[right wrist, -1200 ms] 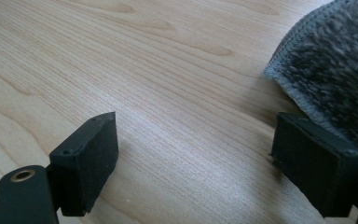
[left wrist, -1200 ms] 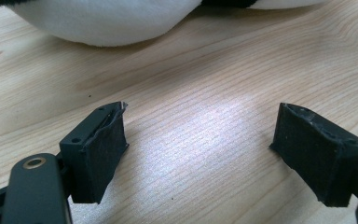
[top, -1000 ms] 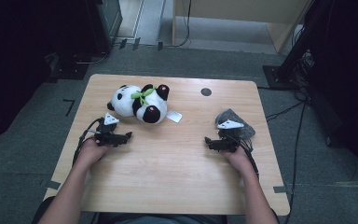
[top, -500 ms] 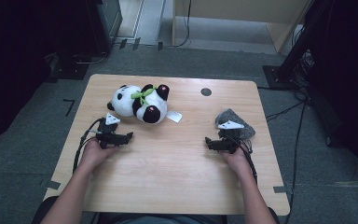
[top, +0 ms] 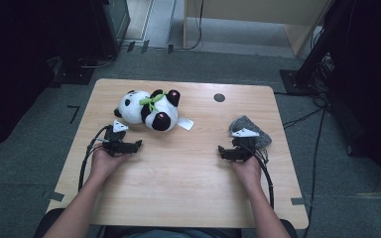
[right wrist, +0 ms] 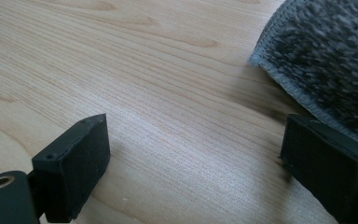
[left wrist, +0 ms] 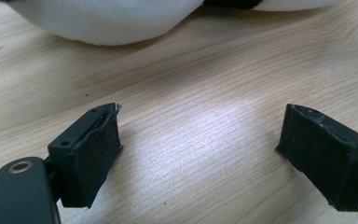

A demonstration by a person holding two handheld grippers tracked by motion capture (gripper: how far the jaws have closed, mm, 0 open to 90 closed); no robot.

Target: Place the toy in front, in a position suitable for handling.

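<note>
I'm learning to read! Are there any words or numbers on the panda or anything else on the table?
No text can be read anywhere.
White tag beside the panda toy: too small to tell if anything is printed.
Grey cloth: no label in sight.
Wooden table: only a dark round spot, no writing.

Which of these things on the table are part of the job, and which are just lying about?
In the job:
- toy panda, just ahead of the open left gripper
- grey cloth, beside the open right gripper

Lying about:
- dark round spot on the table
- tape marks at the table's edge
</note>
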